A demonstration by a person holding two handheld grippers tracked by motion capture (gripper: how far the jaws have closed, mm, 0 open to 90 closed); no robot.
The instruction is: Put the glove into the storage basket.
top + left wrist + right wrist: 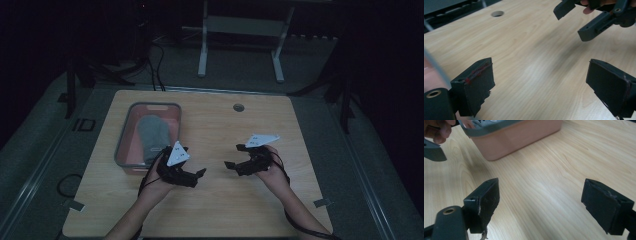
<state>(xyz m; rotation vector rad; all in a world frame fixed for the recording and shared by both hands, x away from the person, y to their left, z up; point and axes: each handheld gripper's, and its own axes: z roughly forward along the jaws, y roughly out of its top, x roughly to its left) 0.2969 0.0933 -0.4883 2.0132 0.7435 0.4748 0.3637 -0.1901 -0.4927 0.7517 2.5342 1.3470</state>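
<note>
A pink bin with a grey rim [154, 104] stands on the left part of the wooden table [225, 200], and a grey folded cloth-like thing [151, 136] lies inside it. My left gripper [196, 178] hovers just right of the bin's near corner, pointing right, open and holding nothing [541, 85]. My right gripper [234, 156] faces it from the right, also open and holding nothing [544, 205]. In the left gripper view the right gripper [576, 18] shows at the top right. In the right gripper view the bin's wall [516, 135] is ahead, with one finger [432, 151] of the left gripper at the top left.
A round cable hole [238, 107] [497, 13] sits near the table's far edge. Bare wood lies between the two grippers and to the right. Beyond the table stand white frame legs [202, 50], and dark cables [155, 65] run over the floor.
</note>
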